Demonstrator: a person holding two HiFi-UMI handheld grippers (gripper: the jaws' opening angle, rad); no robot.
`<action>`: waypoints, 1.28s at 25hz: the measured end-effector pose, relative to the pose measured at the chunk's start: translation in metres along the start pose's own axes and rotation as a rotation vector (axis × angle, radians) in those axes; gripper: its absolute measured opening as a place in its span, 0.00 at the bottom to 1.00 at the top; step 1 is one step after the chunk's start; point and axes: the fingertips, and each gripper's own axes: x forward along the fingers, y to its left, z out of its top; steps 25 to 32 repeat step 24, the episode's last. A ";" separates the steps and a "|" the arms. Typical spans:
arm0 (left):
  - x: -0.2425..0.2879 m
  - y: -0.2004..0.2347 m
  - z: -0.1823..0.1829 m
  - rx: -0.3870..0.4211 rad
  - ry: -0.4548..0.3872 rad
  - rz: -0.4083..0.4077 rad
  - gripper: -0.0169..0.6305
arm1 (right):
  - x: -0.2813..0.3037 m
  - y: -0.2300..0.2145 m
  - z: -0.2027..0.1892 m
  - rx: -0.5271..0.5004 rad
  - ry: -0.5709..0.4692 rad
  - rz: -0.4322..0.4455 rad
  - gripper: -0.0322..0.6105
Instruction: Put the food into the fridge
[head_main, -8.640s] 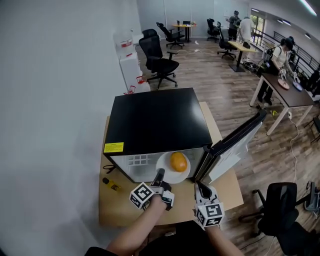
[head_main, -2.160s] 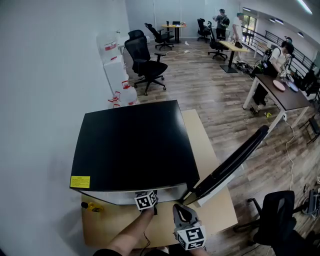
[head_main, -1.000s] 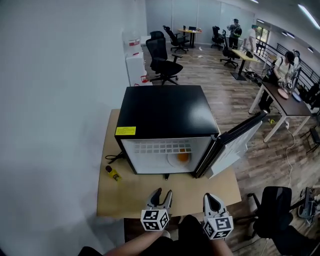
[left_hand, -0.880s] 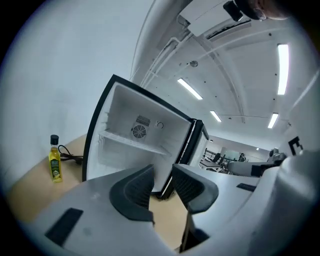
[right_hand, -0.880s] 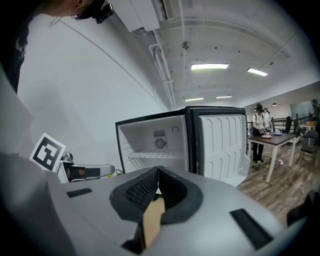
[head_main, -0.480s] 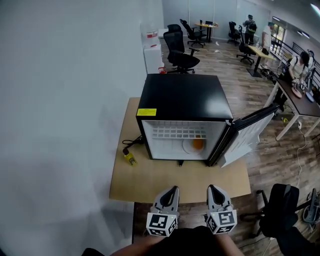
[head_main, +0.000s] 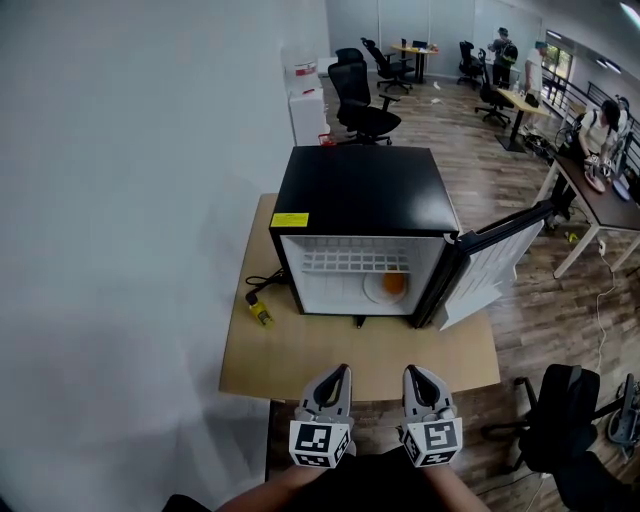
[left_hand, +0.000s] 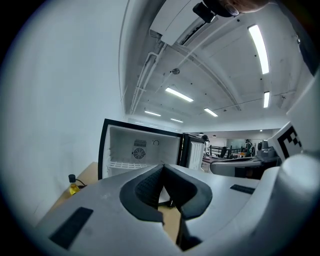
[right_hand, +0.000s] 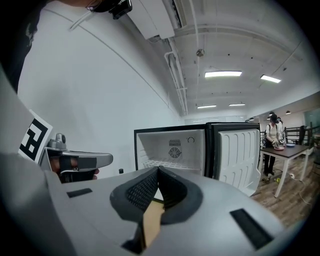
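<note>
you are holding both tools low at the near edge of the table (head_main: 300, 365), well apart from the fridge (head_main: 360, 190) — the left gripper (head_main: 343, 372) is sitting clenched, pads pressed together with nothing between them, and the right gripper (head_main: 411, 371) is looking the same, jaws closed on air. the food, a round orange fruit (head_main: 394, 284), is lying on a white plate (head_main: 374, 291) inside the fridge, below the wire shelf (head_main: 350, 262) and toward the right, the side where the door (head_main: 495, 265) is hinged. that door is hanging wide open to the right. so the loading part is looking done to me, and the door is probably what is waiting for you. if you are going back in for the food, i am guessing the fruit is light and firm but round, so it is likely to start rolling on the glazed plate as soon as you are tilting it. the plate itself is looking stiff, slick and breakable. i would be taking the plate by its near rim, jaws across the edge, and keeping it level, not pinching the fruit — its skin may be slipping out of the pads. the small yellow bottle (head_main: 260, 313) and the black cable (head_main: 262, 284) are lying left of the fridge, clear of that reach.
</note>
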 end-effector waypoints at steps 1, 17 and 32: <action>0.000 -0.001 0.000 0.003 0.002 -0.001 0.05 | -0.001 0.000 0.001 0.001 -0.004 -0.001 0.14; -0.020 -0.004 -0.007 -0.003 0.000 0.000 0.05 | -0.017 0.017 -0.002 -0.018 -0.031 -0.005 0.14; -0.031 -0.002 -0.011 -0.008 0.004 0.005 0.05 | -0.023 0.027 -0.006 -0.016 -0.025 0.001 0.14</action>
